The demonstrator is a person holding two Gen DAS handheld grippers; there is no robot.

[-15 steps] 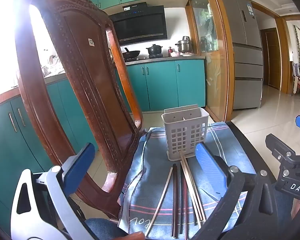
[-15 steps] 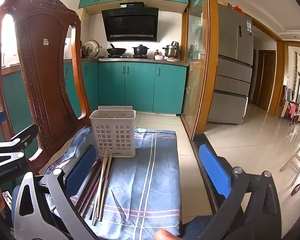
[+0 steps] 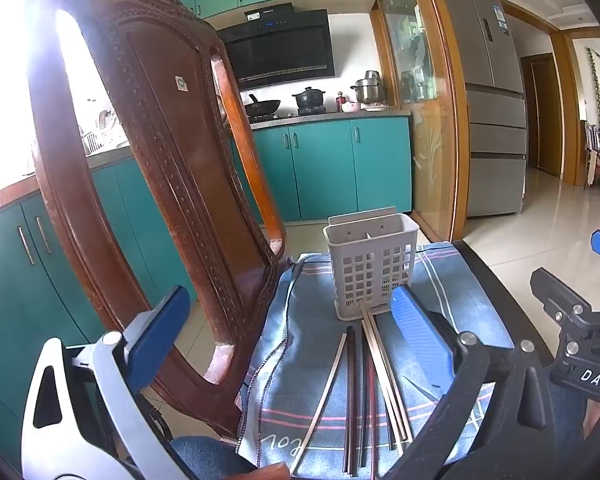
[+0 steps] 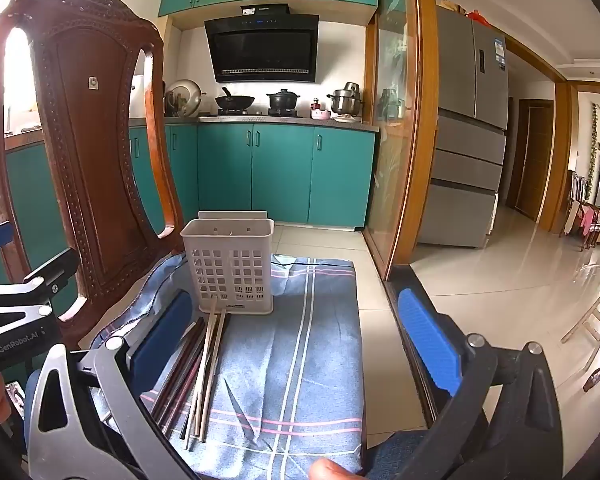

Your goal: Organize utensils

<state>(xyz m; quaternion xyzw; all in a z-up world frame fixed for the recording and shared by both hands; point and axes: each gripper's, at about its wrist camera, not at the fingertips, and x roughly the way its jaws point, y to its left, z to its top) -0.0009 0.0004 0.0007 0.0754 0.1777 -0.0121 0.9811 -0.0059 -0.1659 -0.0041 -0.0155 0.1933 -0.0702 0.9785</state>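
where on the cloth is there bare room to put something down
Free: the cloth right of the chopsticks, out to its right edge, and right of the basket. Crowded: the left strip, where chopsticks run from the basket's foot toward the chair.

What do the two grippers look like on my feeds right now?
Both grippers, left gripper and right gripper, have flat blue fingers on one silver-grey and one black arm. White lettering reads "GenRobot.AI" on the left, "DAS" on the right. No cables visible.

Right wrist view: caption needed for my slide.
Open right gripper above chopsticks lying before a white basket on blue cloth.
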